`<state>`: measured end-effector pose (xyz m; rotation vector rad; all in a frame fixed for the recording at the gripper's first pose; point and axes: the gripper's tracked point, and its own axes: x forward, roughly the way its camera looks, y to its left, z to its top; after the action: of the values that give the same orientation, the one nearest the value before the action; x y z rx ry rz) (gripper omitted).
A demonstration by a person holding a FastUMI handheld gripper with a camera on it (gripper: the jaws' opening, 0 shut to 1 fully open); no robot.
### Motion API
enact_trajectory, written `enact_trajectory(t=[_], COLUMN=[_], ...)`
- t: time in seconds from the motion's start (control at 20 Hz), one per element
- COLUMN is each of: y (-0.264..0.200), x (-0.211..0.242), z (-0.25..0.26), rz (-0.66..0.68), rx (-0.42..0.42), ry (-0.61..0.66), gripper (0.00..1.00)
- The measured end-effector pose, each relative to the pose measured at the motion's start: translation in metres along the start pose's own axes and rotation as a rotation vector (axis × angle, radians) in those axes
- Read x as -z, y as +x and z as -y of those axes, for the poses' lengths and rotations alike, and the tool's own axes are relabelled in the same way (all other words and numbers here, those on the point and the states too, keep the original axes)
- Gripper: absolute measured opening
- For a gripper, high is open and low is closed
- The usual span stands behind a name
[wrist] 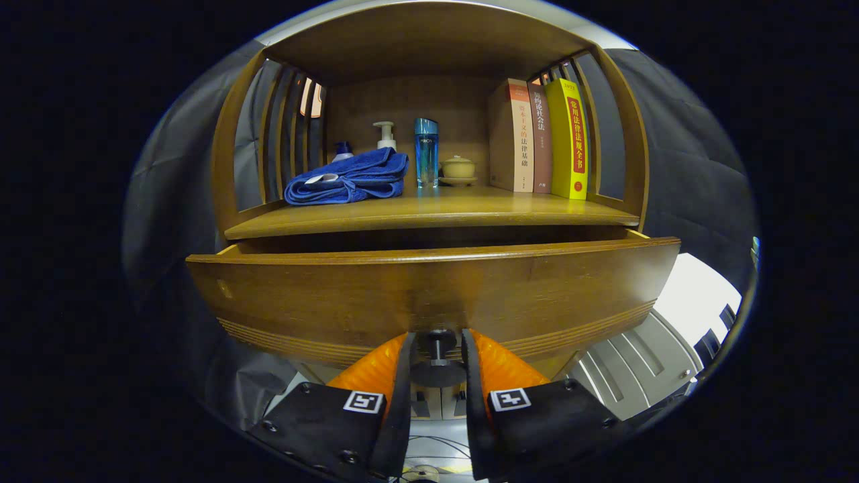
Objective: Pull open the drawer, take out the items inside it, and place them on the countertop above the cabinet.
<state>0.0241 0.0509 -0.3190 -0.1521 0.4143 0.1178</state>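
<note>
The wooden drawer (429,295) stands pulled partly out from under the countertop (436,211), with a dark gap above its front panel. What lies inside it is hidden by the panel. A dark round knob (437,367) sticks out of the drawer front at its lower middle. My gripper (436,342) holds that knob, one finger on each side of its stem, pressing on it. On the countertop lie a folded blue towel (349,178), a white pump bottle (385,135), a blue bottle (425,151) and a small lidded cup on a saucer (458,168).
Three books (540,137) stand upright at the right end of the countertop, a yellow one outermost. Slatted wooden sides (282,134) and a top board enclose the shelf space. Pale cabinet fronts (631,362) show below right of the drawer.
</note>
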Motion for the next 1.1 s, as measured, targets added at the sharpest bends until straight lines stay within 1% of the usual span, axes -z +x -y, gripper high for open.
enact_trajectory(t=[0.5,1.1], y=[-0.039,-0.063], x=[0.016,0.025], z=[0.001,0.001], rz=[-0.010,-0.038], rx=[0.014,0.005], ry=[-0.004,-0.020], gripper=[0.45,0.44])
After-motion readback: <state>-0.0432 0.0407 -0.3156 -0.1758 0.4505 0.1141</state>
